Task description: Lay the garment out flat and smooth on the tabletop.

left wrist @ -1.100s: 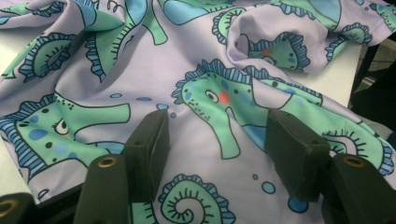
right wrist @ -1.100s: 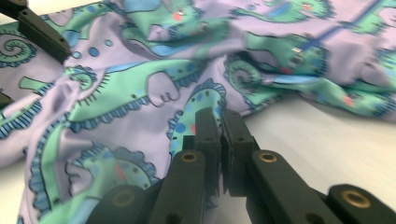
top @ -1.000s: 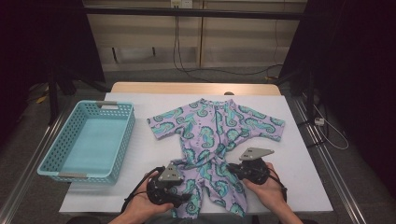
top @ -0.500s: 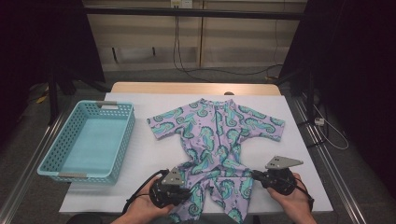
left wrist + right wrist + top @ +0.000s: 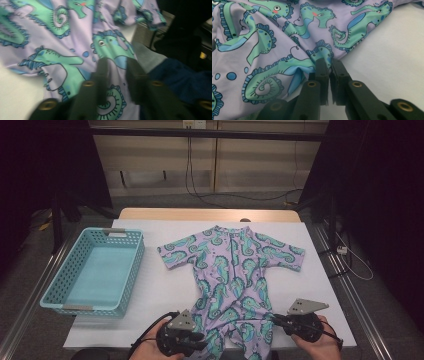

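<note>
The lilac seahorse-print stretch-fabric romper (image 5: 231, 275) lies flat at desk (image 5: 165, 290) centre, legs toward 6 o'clock, unfolded (folding remains), its leg hems pinched by the closed right tool (image 5: 329, 65) and straddled by the left tool (image 5: 116, 75), jaws just reopened.

Lilac short-sleeved child's swimsuit (image 5: 232, 275) printed with green-blue seahorses, laid front-up and spread flat on the white surface (image 5: 165, 290), sleeves stretched left and right, collar at the far end, legs drawn to the near edge, fabric slightly rumpled there.
</note>
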Tool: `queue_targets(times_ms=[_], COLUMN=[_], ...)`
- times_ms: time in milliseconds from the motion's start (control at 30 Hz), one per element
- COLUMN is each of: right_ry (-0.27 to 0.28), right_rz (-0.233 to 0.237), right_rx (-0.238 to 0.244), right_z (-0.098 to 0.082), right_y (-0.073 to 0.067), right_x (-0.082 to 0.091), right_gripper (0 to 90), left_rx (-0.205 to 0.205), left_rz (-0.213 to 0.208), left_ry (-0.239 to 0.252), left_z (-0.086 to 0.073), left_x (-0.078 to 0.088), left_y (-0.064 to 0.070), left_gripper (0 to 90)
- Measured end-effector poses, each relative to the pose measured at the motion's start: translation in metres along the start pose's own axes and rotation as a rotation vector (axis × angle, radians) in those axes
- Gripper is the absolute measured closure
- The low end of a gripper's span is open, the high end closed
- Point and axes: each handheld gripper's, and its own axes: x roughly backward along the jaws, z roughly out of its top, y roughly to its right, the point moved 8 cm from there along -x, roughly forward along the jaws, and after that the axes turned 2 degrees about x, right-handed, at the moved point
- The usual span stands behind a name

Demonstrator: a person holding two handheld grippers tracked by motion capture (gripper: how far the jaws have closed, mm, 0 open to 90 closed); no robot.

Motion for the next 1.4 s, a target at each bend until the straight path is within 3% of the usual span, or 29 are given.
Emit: queue_targets(times_ms=[133,233,367,567,633,700,767,800,867,1000,1133,1267,1400], right_ry=[0.029,0.068,0.028,-0.028,-0.034,-0.035,-0.034,-0.038,-0.039,-0.042,-0.023,-0.003,0.024], right_rz=[0.008,-0.001,-0.043,-0.013,-0.007,-0.002,0.002,-0.001,0.015,0.031,0.039,0.026,-0.009], right_rx=[-0.026,-0.041,-0.070,-0.074,-0.069,-0.072,-0.075,-0.068,-0.056,-0.052,-0.054,-0.063,-0.062], right_z=[0.004,0.011,0.012,0.008,0.007,0.008,0.009,0.010,0.011,0.012,0.010,0.005,0.006], right_y=[0.004,0.010,0.026,0.024,0.021,0.019,0.016,0.013,0.008,0.007,0.007,0.010,0.013], right_x=[0.003,0.005,-0.007,-0.023,-0.026,-0.027,-0.028,-0.029,-0.029,-0.029,-0.019,-0.007,-0.002], right_gripper=[72.7,70.3,72.1,65.6,63.3,63.2,64.7,69.5,77.3,90.0,90.0,90.0,90.0], left_rx=[0.037,0.061,0.101,0.034,-0.007,-0.048,-0.042,-0.040,-0.019,0.033,0.057,0.046,0.086], left_rz=[0.048,0.098,0.151,0.135,0.164,0.221,0.236,0.246,0.226,0.165,0.134,0.145,0.166], left_ry=[0.068,0.082,0.079,0.000,-0.018,-0.036,-0.037,-0.044,-0.046,-0.048,-0.026,-0.019,0.000], left_z=[0.011,0.013,0.013,0.004,0.002,0.003,0.001,0.001,0.000,-0.003,-0.005,-0.009,-0.013], left_x=[0.011,0.014,0.010,-0.007,-0.011,-0.011,-0.010,-0.008,-0.006,-0.001,0.008,0.015,0.021], left_y=[-0.021,-0.041,-0.062,-0.051,-0.049,-0.049,-0.049,-0.051,-0.052,-0.050,-0.044,-0.040,-0.049], left_gripper=[58.0,56.9,56.9,55.8,55.2,63.4,69.2,79.3,85.3,86.5,86.5,86.5,84.6])
